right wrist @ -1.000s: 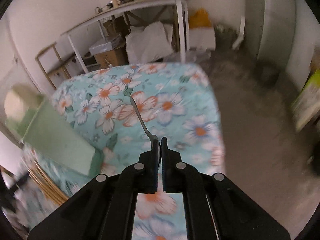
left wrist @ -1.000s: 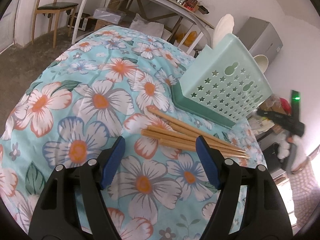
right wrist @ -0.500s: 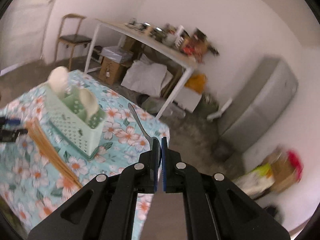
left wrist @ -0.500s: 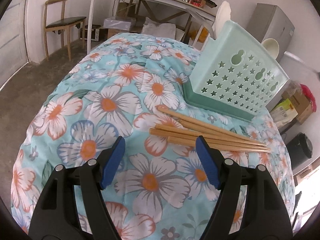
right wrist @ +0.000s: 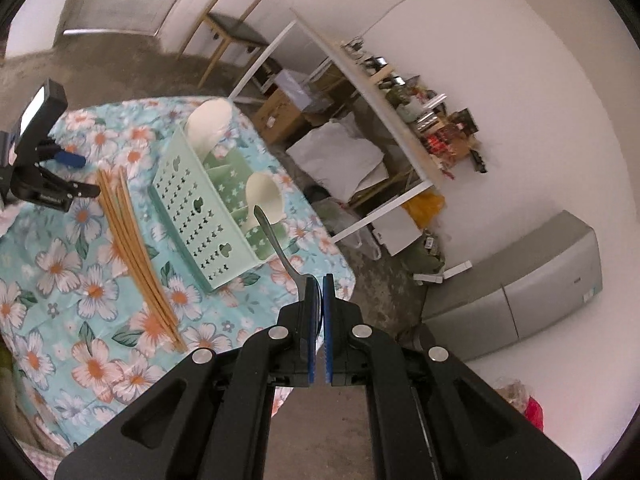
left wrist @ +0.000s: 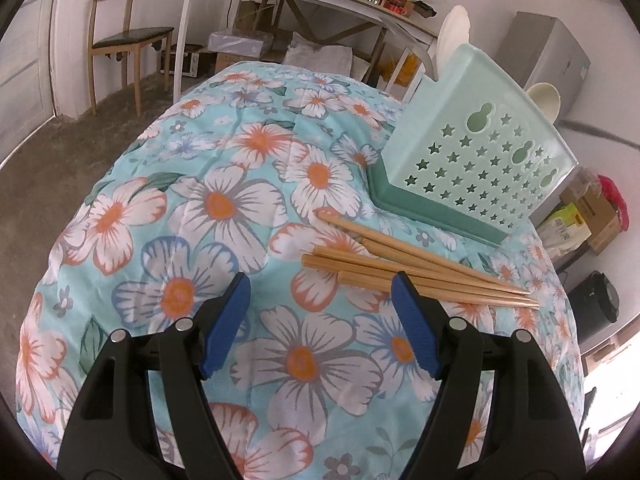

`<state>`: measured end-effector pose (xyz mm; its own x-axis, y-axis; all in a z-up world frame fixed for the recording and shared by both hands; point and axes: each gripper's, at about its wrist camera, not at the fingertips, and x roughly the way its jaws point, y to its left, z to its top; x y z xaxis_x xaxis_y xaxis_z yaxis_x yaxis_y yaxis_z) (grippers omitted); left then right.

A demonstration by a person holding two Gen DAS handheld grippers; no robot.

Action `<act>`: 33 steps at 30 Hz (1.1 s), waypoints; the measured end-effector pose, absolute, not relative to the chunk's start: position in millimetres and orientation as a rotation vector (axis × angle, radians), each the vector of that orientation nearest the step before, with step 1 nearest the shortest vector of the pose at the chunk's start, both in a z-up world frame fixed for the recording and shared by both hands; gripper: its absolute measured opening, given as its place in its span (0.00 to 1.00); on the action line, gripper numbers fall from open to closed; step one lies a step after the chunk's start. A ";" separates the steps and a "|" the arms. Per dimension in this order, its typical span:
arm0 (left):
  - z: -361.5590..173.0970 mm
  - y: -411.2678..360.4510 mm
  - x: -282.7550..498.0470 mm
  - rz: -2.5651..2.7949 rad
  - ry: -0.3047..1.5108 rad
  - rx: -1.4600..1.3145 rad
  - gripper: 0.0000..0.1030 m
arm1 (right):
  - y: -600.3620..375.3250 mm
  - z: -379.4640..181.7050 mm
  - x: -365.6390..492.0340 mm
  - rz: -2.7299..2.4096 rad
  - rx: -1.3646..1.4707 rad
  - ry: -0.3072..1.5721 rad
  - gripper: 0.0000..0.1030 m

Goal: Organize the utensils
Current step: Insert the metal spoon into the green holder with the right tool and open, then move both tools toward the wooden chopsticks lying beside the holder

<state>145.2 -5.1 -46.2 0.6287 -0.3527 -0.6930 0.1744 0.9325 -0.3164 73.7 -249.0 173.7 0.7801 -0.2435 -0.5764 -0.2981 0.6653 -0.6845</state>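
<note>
Moved: right gripper (right wrist: pixel 318 280), shut tight on a metal utensil (right wrist: pixel 280 242), has swung up from over the cloth and rolled; the holder, at the far left edge of its view a second ago, now lies ahead under the handle tip.
Utensil: thin steel, curved handle pointing away toward the holder's near-right compartment; the clamped end is hidden between the pads, so spoon or fork I cannot tell.
Meaning: carrying looks nearly done; my judgement is that lowering the handle into a compartment comes next.
Holder: mint-green plastic caddy (right wrist: pixel 188 216), front wall pierced with star holes and gourd-shaped slots, darker green base tray, dividers inside; it stands on the far right part of the table.
Already stowed: two cream, smooth, rounded spoons (right wrist: pixel 262 196) upright in separate compartments.
Chopsticks: bundle of pale bamboo chopsticks (left wrist: pixel 416 268), tapered, lying loose on the cloth just in front of the holder.
Left gripper: left gripper (left wrist: pixel 320 312) wide open, holding nothing, hovering near the chopsticks' thick ends.
Surface: floral tablecloth (left wrist: pixel 200 208), turquoise with white and orange blossoms, slightly wrinkled.
</note>
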 end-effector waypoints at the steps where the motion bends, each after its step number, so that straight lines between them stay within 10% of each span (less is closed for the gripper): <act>1: -46.6 -4.2 145.4 -0.308 0.839 -0.234 0.67 | -247.2 170.0 77.6 0.038 -0.884 0.709 0.03; 24: -50.0 7.3 147.3 -0.346 0.839 -0.314 0.67 | -257.4 203.5 146.0 0.081 -0.553 0.656 0.03; 33: -50.6 6.9 147.5 -0.343 0.840 -0.308 0.67 | -326.4 154.3 108.8 0.160 0.136 0.639 0.38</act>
<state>147.5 6.9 -50.6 0.6189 -0.4126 -0.6683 0.1729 0.9016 -0.3965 108.8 -326.4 154.3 0.7911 0.1901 -0.5813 -0.1067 0.9788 0.1749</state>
